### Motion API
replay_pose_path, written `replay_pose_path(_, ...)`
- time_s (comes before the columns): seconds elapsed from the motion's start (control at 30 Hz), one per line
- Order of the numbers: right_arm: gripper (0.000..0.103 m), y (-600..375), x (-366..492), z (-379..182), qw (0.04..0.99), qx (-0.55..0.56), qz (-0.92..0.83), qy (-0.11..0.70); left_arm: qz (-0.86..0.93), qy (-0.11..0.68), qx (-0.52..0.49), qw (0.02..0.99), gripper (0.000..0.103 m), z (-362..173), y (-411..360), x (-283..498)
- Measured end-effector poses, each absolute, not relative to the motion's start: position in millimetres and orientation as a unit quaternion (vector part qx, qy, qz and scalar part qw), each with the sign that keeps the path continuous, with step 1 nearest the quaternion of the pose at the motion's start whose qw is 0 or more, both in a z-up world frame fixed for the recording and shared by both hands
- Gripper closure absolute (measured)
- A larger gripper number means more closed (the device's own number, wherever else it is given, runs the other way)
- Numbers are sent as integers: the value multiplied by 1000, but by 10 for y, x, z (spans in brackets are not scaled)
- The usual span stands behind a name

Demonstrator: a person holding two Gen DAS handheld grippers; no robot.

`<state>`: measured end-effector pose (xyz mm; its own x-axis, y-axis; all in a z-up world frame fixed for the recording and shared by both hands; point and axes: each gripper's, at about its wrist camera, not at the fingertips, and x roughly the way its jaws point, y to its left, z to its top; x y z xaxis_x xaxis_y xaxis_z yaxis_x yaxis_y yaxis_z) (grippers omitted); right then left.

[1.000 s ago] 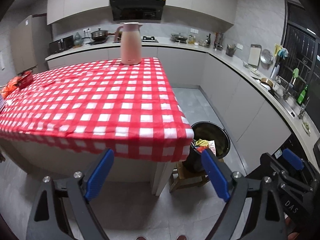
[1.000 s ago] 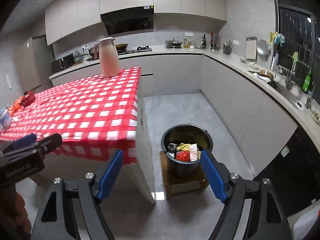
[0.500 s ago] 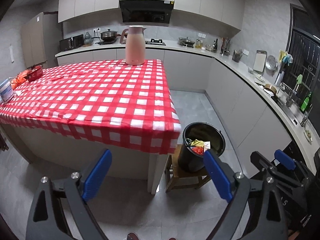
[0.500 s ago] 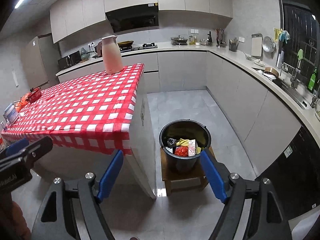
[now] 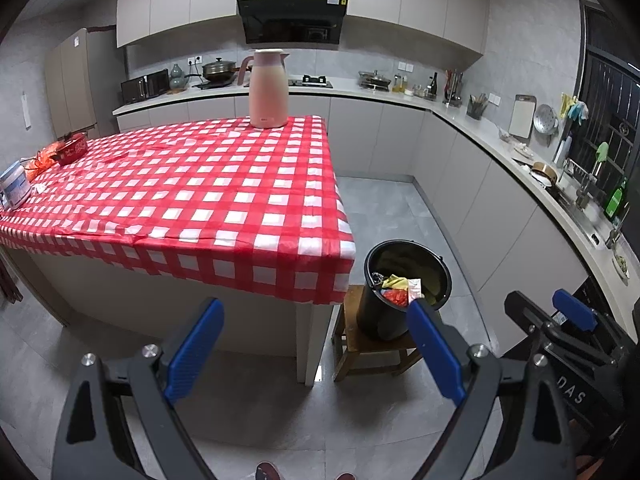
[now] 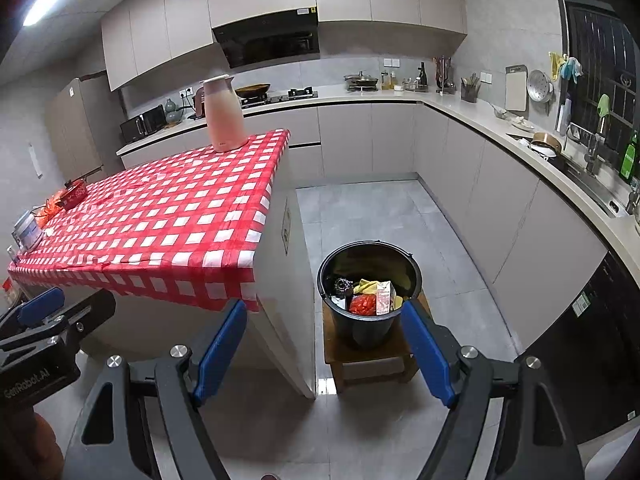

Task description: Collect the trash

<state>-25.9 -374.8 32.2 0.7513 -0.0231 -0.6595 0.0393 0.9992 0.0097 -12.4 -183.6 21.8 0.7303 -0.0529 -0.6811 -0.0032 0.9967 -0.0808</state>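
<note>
A black bucket (image 5: 380, 320) stands on a low wooden stool (image 5: 360, 344) at the table's near right corner. It holds trash: a small carton (image 6: 384, 298), a red wrapper (image 6: 362, 304) and a yellow scrap (image 6: 370, 285). My left gripper (image 5: 314, 312) hangs open and empty over the floor, short of the table's corner. My right gripper (image 6: 324, 308) is open too, with nothing between its blue fingers, and the bucket (image 6: 368, 328) lies just beyond its right finger. Each gripper shows at the edge of the other's view.
The table wears a red-and-white checked cloth (image 5: 200, 192). A pink thermos jug (image 5: 268, 88) stands at its far edge; a red bag and box (image 5: 68, 150) and a white tin (image 5: 14, 184) sit at its far left. Kitchen counters (image 6: 520, 140) run along the back and right. Grey floor lies between.
Both grippers have drawn back from the table, so table and bucket look smaller and farther off. Their jaws have stayed open and empty.
</note>
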Motion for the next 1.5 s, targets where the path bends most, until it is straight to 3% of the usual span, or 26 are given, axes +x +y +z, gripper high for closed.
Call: replay_pose_path(1.5,22,-3692,-99,240,932,18,-22,361,-25,380,-36,924,9,132,-1735,16)
